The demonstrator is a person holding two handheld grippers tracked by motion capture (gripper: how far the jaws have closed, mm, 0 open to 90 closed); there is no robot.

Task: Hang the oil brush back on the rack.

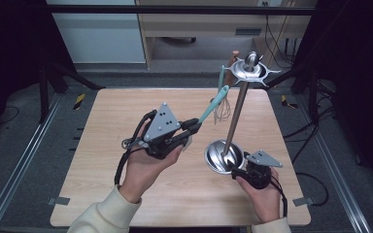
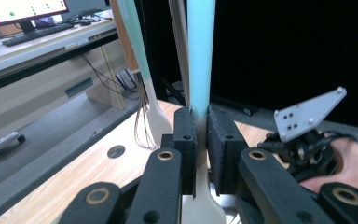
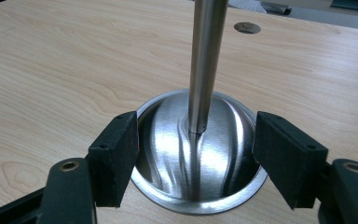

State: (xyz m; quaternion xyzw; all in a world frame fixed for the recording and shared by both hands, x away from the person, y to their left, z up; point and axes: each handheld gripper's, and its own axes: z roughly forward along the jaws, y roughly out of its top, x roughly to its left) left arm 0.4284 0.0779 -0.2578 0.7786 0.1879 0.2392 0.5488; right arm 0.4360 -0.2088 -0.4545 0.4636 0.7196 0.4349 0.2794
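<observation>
The left gripper (image 1: 193, 127) is clamping a teal spatula (image 1: 213, 104) over mid-table, its long axis slanting up toward the far right. Just right, a whisk (image 1: 222, 109) is hanging from the steel rack (image 1: 235, 119), while the right gripper (image 3: 196, 156) is straddling its round base (image 3: 168, 140), jaws wide apart.
</observation>
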